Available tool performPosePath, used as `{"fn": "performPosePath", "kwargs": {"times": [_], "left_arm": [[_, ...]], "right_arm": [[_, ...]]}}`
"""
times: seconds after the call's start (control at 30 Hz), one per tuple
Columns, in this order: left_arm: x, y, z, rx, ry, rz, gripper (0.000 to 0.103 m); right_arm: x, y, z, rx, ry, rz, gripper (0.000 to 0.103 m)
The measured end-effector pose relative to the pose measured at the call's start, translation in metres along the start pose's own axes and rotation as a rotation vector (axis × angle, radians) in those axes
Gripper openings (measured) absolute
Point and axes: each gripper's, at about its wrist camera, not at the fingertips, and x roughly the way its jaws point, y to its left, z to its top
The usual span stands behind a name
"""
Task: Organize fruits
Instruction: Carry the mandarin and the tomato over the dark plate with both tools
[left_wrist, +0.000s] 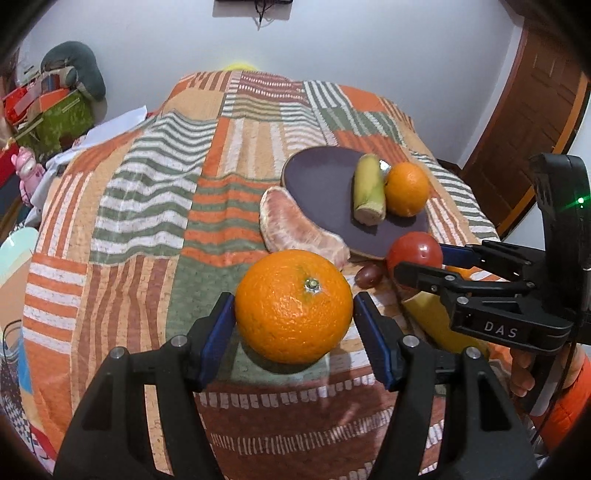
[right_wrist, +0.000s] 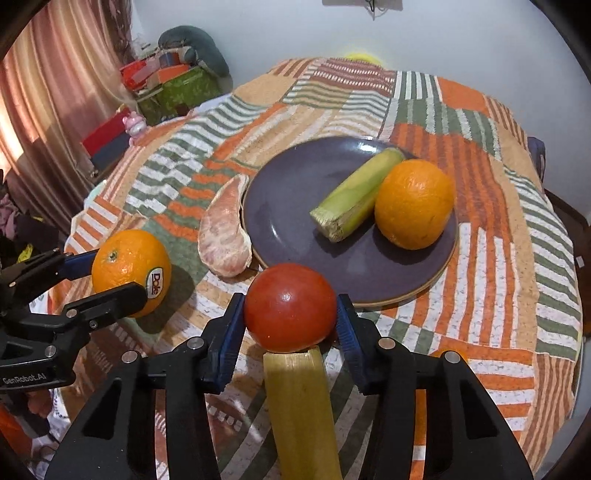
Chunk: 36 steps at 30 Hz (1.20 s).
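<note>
Beside the plate (right_wrist: 295, 192), left gripper (left_wrist: 293, 308) clasps an orange (left_wrist: 293, 304); right gripper (right_wrist: 290, 312) clasps a tomato (right_wrist: 290, 306).

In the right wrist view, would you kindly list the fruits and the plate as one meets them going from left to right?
Dole-stickered orange in the left tool → pomelo segment → tomato in the right tool → sugarcane piece on the purple plate → second orange.
</note>
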Motion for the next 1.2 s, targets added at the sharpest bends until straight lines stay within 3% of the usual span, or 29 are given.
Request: {"fn": "performPosePath", "kwargs": {"times": [0.53, 1.2], "left_arm": [[-0.019, -0.033, 0.041, 0.060, -0.108, -0.027, 0.065], [0.012, -0.065, 0.098, 0.144, -0.156, -0.046, 0.065]], "right_arm": [[-0.059, -0.028, 0.021, 0.047, -0.175, -0.066, 0.045], [-0.059, -0.074, 0.062, 0.082, -0.269, -0.117, 0.045]]}}
